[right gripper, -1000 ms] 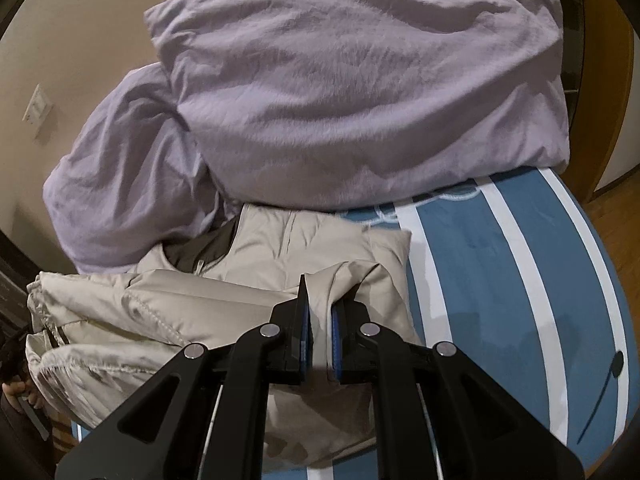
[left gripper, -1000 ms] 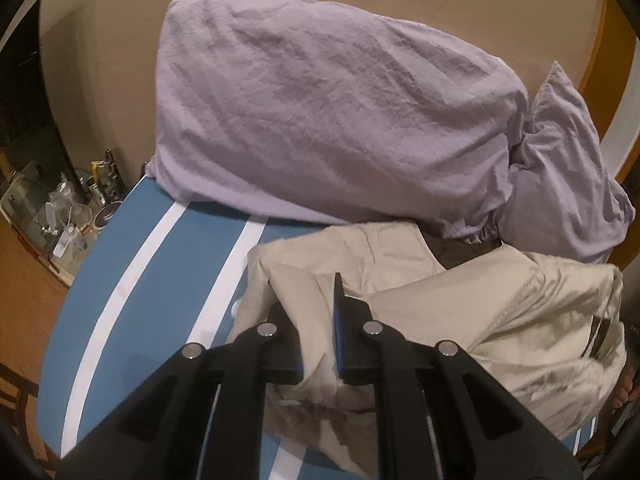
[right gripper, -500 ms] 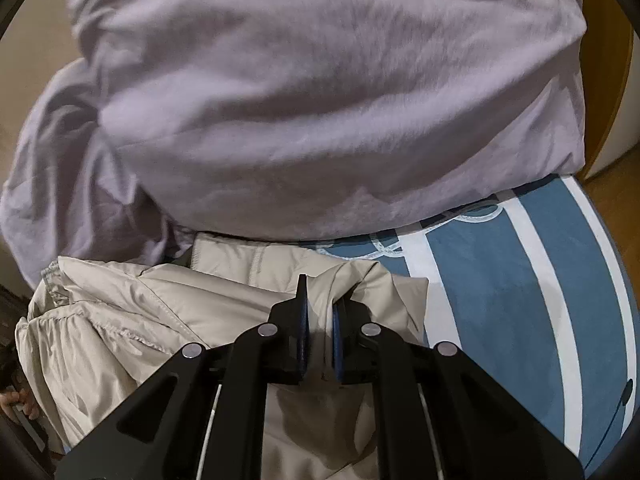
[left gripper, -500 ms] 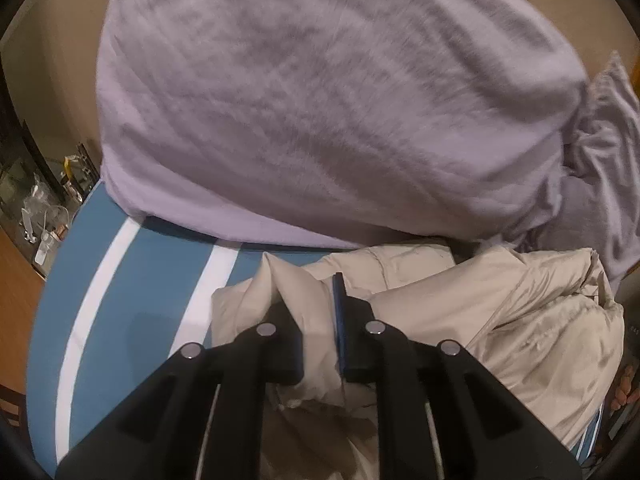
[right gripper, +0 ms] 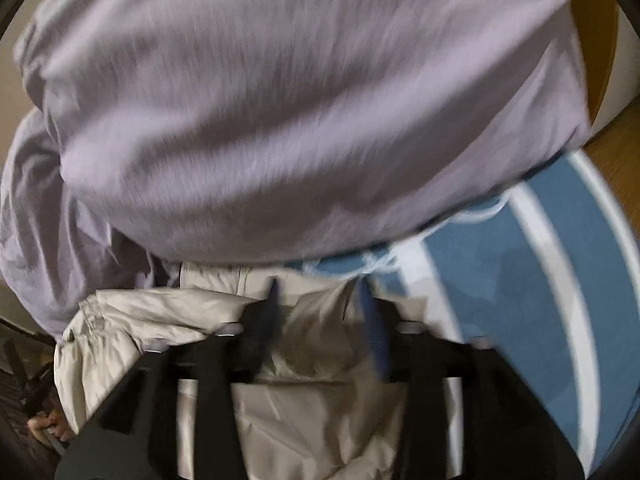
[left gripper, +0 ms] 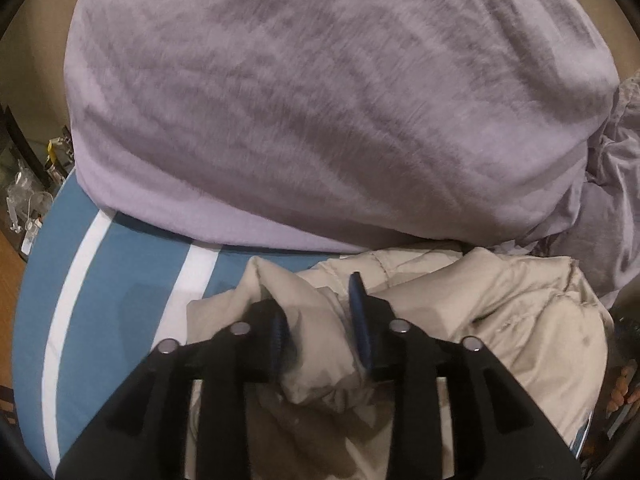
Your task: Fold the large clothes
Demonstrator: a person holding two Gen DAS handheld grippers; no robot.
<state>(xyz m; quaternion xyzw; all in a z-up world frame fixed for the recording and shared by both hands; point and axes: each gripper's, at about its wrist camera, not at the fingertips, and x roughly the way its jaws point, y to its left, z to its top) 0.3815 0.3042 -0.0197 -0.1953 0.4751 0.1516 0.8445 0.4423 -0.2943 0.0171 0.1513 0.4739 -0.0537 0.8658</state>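
A beige jacket (left gripper: 500, 320) lies crumpled on the blue, white-striped bed cover (left gripper: 120, 280), close against a big lilac duvet (left gripper: 320, 100). My left gripper (left gripper: 318, 316) stands open, its jaws apart with a fold of the jacket loose between them. In the right wrist view the jacket (right gripper: 160, 320) lies under my right gripper (right gripper: 320, 308), which is also open with beige cloth between its spread jaws. That view is blurred by motion.
The lilac duvet (right gripper: 300, 100) fills the far half of both views. The bed cover (right gripper: 520, 272) shows at the right. A low shelf with small bottles (left gripper: 28, 200) stands left of the bed. Wooden floor (right gripper: 616, 160) lies at the far right.
Both grippers were shut on folds of the jacket; both have now opened and let go. Both moved forward toward the duvet, carrying the jacket edge with them.
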